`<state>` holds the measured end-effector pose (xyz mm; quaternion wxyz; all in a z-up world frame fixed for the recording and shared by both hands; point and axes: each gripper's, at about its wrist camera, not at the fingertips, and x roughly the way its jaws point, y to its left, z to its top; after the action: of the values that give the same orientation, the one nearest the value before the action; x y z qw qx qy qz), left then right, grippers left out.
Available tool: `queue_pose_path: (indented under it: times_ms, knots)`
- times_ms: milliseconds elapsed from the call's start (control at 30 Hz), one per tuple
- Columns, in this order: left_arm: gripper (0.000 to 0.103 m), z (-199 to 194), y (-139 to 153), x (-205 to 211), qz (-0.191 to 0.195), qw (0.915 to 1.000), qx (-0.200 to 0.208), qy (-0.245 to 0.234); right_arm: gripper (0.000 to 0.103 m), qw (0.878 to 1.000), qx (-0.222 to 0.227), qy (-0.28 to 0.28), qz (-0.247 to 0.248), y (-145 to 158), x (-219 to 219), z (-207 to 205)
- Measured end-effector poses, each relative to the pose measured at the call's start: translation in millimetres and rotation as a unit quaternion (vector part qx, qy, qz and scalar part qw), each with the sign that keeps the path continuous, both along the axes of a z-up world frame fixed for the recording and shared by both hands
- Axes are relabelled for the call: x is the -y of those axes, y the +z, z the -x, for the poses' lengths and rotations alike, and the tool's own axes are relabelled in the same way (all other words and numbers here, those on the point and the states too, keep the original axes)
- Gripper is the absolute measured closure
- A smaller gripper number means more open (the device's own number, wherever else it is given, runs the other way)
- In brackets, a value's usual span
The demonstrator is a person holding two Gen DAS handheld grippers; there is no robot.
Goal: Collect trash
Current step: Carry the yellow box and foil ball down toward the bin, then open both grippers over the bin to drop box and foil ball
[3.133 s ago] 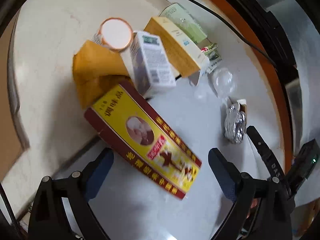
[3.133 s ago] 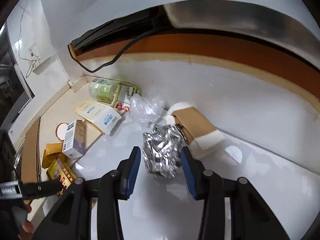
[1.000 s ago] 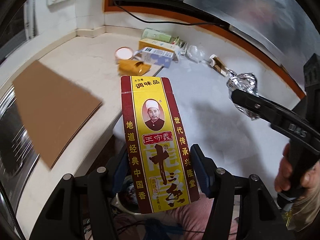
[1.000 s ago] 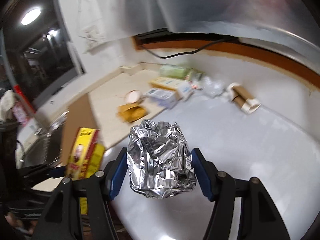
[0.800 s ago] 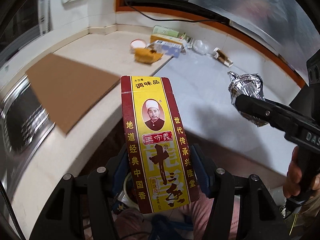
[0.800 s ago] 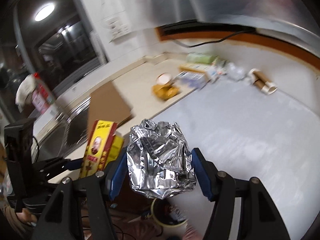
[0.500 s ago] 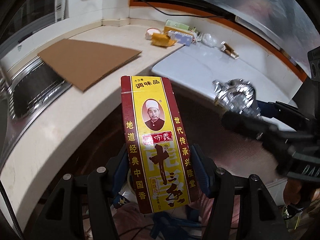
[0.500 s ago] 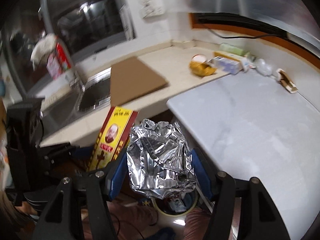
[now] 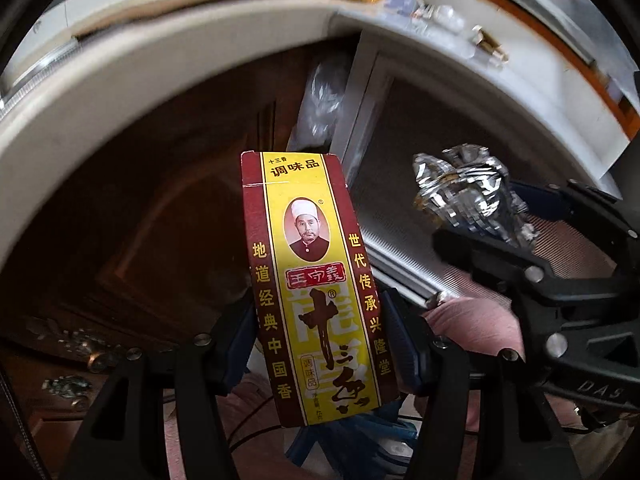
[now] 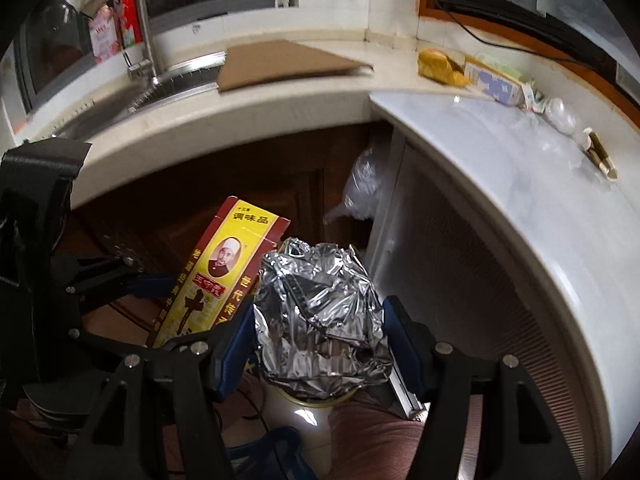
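My left gripper (image 9: 320,344) is shut on a red and yellow seasoning box (image 9: 308,280), held upright below the counter edge; the box also shows in the right wrist view (image 10: 216,268). My right gripper (image 10: 320,344) is shut on a crumpled ball of silver foil (image 10: 320,312), seen too in the left wrist view (image 9: 464,192) to the right of the box. Right under the foil a pale round bin rim (image 10: 308,404) shows, mostly hidden.
More trash lies far off on the counter (image 10: 500,152): an orange bag (image 10: 438,66), a blue and white carton (image 10: 496,86), clear plastic (image 10: 560,118) and a cardboard roll (image 10: 600,152). A cardboard sheet (image 10: 288,62) lies by the sink (image 10: 120,100). Dark cabinet doors (image 9: 160,208) face me.
Both grippers have taken hold of their items, lifted them off the counter, drawn back and dropped below the counter edge, now over the floor and the bin.
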<state>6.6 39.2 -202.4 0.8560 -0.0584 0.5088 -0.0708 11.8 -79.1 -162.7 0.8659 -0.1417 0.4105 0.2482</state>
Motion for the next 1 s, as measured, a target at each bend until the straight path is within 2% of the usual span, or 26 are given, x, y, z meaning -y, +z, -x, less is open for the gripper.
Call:
queue_pose_path:
  times_ms: [300,600,867,1000]
  knots:
    - [0.044,-29,-66,-13,0.016,0.9973,-0.066,0.026,0.040,0.998,-0.050,-0.041,0.016,-68,7,-30]
    - [0.044,-55,-121,-17,0.030,0.9944,-0.092,0.043,0.040,0.992,-0.107,-0.066,0.022,-146,6,-61]
    - [0.044,-71,-154,-12,0.023,0.9931,-0.109,0.036,0.040,0.986,-0.150,-0.072,0.029,-196,5,-74]
    - [0.043,-78,-165,-10,0.038,0.9923,-0.114,0.028,0.039,0.981,-0.174,-0.075,0.032,-214,8,-80]
